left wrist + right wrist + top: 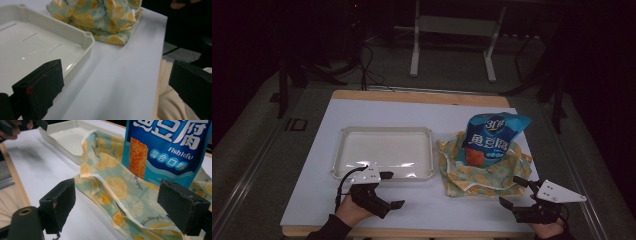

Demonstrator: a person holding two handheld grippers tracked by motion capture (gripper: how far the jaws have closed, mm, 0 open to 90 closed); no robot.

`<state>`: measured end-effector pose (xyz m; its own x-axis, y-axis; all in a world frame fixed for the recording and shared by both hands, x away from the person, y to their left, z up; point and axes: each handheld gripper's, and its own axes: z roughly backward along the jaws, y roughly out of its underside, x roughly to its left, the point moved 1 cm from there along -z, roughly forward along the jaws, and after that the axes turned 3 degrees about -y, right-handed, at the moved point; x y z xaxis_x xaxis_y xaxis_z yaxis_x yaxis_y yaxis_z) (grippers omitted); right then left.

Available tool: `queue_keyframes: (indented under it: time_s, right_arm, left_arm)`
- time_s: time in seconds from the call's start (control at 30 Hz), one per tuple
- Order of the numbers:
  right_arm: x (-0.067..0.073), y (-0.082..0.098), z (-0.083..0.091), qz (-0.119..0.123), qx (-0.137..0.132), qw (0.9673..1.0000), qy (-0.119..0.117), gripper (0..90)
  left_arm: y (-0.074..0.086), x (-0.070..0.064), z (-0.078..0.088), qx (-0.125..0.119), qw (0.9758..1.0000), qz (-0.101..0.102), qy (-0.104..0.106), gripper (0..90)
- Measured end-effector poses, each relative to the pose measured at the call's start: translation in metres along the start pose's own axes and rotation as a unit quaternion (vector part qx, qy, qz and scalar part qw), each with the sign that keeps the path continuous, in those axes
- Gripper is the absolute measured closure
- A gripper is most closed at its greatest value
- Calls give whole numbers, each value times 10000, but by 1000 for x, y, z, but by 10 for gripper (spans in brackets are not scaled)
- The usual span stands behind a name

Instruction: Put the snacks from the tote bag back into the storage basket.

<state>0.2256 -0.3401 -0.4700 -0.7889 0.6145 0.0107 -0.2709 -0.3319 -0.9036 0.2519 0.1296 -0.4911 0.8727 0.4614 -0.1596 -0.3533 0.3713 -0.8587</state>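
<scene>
Right gripper just before lemon-print bag

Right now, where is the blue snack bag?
In the high view, the blue snack bag stands in the lemon-print bag, right of the white tray.

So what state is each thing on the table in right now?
Tray: empty, flat on the table.
Lemon-print bag: open, slumped on the table.
Snack packet: upright, standing in the bag.
Left tool: open, holding nothing.
Right tool: open, holding nothing, near the bag's edge.
</scene>
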Motion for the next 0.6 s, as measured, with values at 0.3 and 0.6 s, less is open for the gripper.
queue_keyframes:
  time_s: [0.3, 0.6]
  right_arm:
    - [-4, -2, 3, -85, -70, 9999, -98, 174]
    - [-8, -6, 7, -153, -78, 9998, -53, 173]
  left_arm:
    - [-15, 2, -12, -27, 9999, -40, 134, 1]
    - [-30, 2, -23, -1, 9998, -125, 183, 1]
